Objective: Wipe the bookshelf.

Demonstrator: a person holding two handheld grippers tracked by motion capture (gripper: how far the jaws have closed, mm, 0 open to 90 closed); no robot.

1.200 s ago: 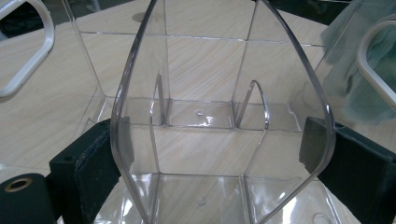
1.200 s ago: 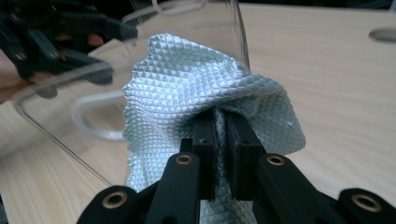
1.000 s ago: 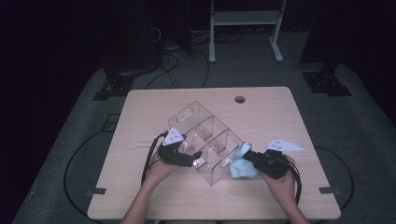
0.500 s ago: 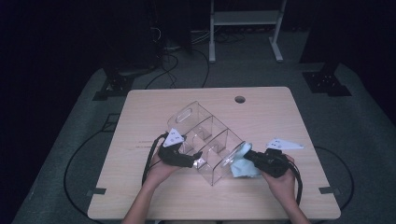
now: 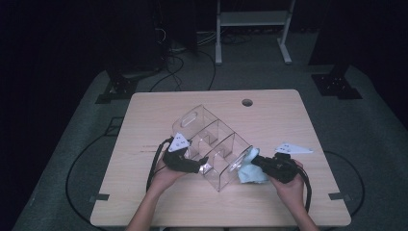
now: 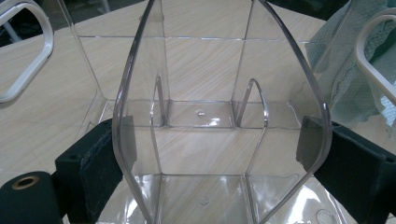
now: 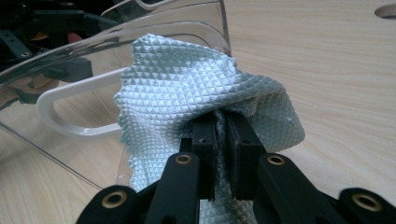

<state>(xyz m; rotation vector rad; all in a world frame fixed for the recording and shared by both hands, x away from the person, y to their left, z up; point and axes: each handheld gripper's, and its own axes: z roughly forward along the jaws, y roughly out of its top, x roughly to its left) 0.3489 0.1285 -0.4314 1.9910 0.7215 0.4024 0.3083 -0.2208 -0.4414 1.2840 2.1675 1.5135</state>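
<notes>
Organizer sits mid-table, tilted, pretty much where it was a second ago, left gripper clamped across its wall at 9 o'clock and right gripper pinching the cloth against its 3 o'clock end, so wiping's barely progressing.

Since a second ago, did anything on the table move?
Nothing visibly changed. The left gripper still clamps a wall of the clear plastic organizer, and the right gripper still pinches the pale blue cloth against the organizer's end.
</notes>
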